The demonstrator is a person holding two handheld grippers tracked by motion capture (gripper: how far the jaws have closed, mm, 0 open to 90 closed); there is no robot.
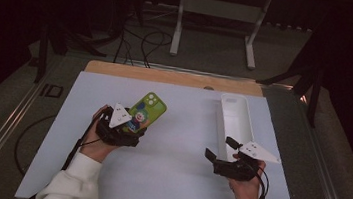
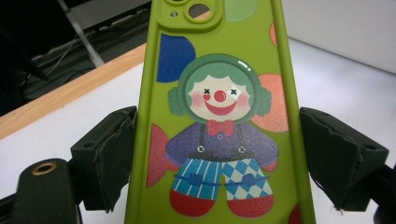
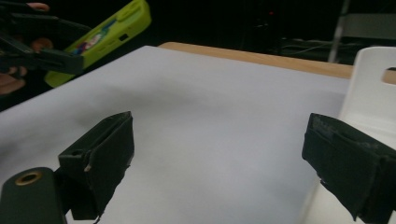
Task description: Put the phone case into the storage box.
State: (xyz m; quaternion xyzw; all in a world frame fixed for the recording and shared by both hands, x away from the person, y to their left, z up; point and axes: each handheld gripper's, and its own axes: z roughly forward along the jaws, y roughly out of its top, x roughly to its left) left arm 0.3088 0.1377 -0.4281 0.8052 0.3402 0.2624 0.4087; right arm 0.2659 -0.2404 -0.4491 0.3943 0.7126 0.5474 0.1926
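1. The left hand-held gripper (image 1: 129,124) was clamped on a green phone case (image 1: 144,113), one jaw pressed to each long edge, as its own view showed (image 2: 217,154).
2. The green phone case (image 2: 219,116) carried a printed clown with green hair, a red nose, a red bow tie and blue checked trousers; its camera cut-out pointed away from the gripper.
3. In the high view the case sat over the left half of the white counter (image 1: 165,179), and from the right gripper view it looked tilted and lifted off the surface (image 3: 107,28).
4. The left hand (image 1: 97,141) gripped the tool from behind, a white sleeve (image 1: 72,183) trailing to the bottom edge.
5. The right hand-held gripper (image 1: 221,155) stood open with nothing between its jaws, which were spread wide in its own view (image 3: 219,163).
6. Just beside it, a white oblong tray (image 1: 235,119) lay along the right side of the counter, its near wall close to the right jaw (image 3: 373,93).
7. A strip of wood (image 1: 167,76) edged the far side of the counter.
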